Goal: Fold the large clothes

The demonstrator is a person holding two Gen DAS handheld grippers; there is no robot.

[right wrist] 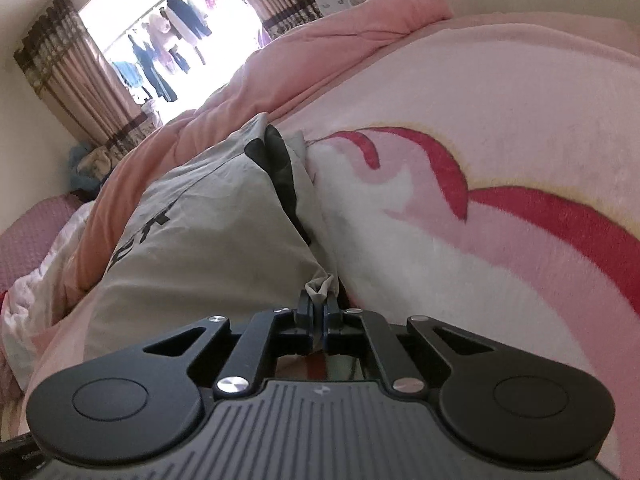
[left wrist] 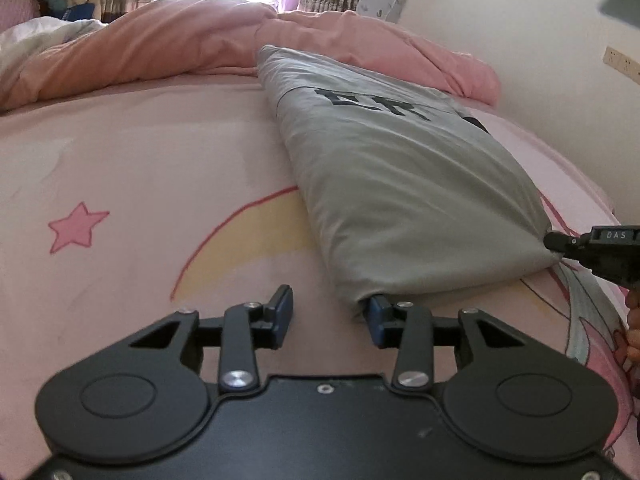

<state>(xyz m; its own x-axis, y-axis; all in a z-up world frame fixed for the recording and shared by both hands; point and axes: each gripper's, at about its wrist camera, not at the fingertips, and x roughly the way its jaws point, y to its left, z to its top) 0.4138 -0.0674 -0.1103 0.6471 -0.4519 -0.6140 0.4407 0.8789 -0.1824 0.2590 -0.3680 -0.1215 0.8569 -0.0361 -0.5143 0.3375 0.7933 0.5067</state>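
A grey garment (left wrist: 400, 176) with black lettering lies folded into a long strip on the pink bed sheet (left wrist: 140, 184). My left gripper (left wrist: 330, 316) is open and empty, its right finger just touching the garment's near left corner. My right gripper (right wrist: 319, 320) is shut on the garment's near right corner (right wrist: 319, 286), and it also shows in the left wrist view (left wrist: 554, 246) pinching that corner. The garment (right wrist: 200, 220) stretches away from the right gripper toward the window.
A pink duvet (left wrist: 180, 40) is bunched along the far side of the bed. A wall with a socket (left wrist: 620, 64) runs on the right. Curtains (right wrist: 72, 80) and a bright window lie beyond the bed. The sheet has star and moon prints.
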